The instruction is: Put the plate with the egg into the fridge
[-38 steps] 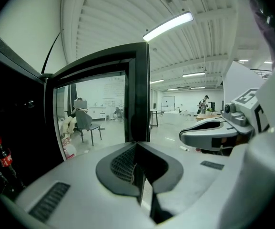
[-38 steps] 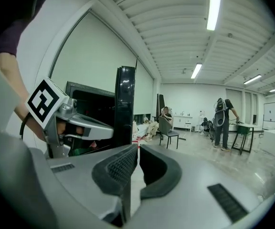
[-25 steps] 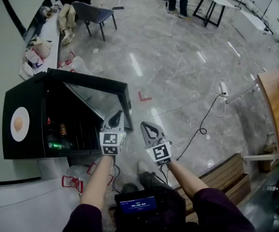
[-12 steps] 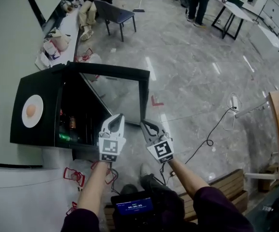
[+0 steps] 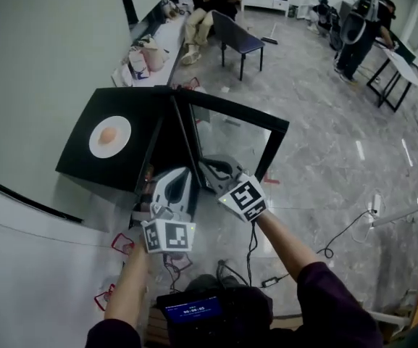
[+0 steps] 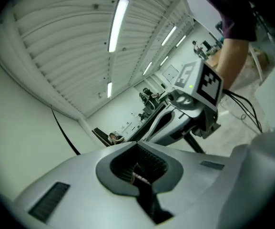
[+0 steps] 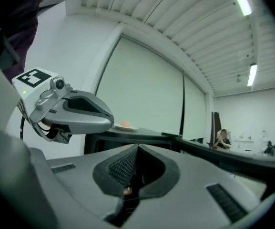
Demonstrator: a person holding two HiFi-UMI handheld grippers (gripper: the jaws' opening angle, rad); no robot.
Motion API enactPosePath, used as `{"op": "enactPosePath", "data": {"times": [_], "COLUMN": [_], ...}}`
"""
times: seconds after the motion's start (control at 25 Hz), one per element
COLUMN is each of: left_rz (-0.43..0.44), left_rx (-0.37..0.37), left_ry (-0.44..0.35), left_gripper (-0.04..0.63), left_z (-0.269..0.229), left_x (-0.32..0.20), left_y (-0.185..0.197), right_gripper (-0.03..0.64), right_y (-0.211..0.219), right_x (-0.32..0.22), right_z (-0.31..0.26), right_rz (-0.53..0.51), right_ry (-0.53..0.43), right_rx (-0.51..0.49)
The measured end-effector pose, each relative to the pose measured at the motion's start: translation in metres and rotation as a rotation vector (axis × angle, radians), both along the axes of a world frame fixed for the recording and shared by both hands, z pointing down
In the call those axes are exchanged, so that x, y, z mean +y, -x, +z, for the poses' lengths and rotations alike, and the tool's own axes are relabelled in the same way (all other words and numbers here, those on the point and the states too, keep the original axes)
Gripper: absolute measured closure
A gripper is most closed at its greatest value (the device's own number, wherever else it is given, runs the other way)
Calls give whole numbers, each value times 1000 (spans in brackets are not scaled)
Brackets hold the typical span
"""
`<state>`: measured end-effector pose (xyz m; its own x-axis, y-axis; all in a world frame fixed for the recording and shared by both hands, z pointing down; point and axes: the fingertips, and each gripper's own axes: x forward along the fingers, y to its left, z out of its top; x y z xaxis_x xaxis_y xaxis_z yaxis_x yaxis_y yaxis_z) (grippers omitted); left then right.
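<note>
A white plate (image 5: 110,136) with a brown egg (image 5: 108,135) lies on top of a small black fridge (image 5: 85,167) by the wall. The fridge's glass door (image 5: 232,142) stands open. Both grippers hover side by side in front of the open fridge, at about the height of its top. My left gripper (image 5: 182,172) is shut and holds nothing. Just to its right, my right gripper (image 5: 210,167) is also shut and empty. In the right gripper view the plate (image 7: 126,126) shows beyond the left gripper (image 7: 75,109), past my right gripper's (image 7: 136,149) closed jaws.
A person sits on a dark chair (image 5: 239,38) behind the fridge. More people stand by a table (image 5: 404,67) at the back right. Bags (image 5: 145,58) lie on the ledge along the wall. A cable (image 5: 339,238) trails over the grey floor.
Both grippers have risen and moved forward from below the open door to the level of the fridge's top. The head view has swung, so the fridge now sits nearer the middle.
</note>
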<state>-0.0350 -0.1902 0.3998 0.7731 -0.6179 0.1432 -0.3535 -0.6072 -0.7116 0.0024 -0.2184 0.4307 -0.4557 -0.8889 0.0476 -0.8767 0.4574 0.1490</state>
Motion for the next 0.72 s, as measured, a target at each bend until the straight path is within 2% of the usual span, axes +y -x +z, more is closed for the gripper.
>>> {"op": "enactPosePath", "data": {"times": [0.08,0.24,0.36,0.44,0.52,0.72], "left_rz": [-53,-147,-197,-214,-223,-226], "left_rx": [-48,-136,-262,-342,-398,-508], "left_ry": [-74,-177,-285,-344,-372,-373], "left_gripper": [586,586,586,586,584,583], "left_z": [-17,-34,-37,-39,-41,-38], "left_x": [-13,-39,-56,-66,-75,-90], "left_y": [35,100,137,157,172,192], "right_gripper": [609,609,609,609,609,609], "right_y": [30,80,115,139,157,183], "right_x": [-26,-81,-125,-152,-181,-253], "right_z": [-23,-59,-74,-75,-72,-53], "right_rz": [-77,-167,-237,-298,-357,-473], "right_ry": [6,14,34,59,94,176], "right_rx": [32,105,205,305,414,650]}}
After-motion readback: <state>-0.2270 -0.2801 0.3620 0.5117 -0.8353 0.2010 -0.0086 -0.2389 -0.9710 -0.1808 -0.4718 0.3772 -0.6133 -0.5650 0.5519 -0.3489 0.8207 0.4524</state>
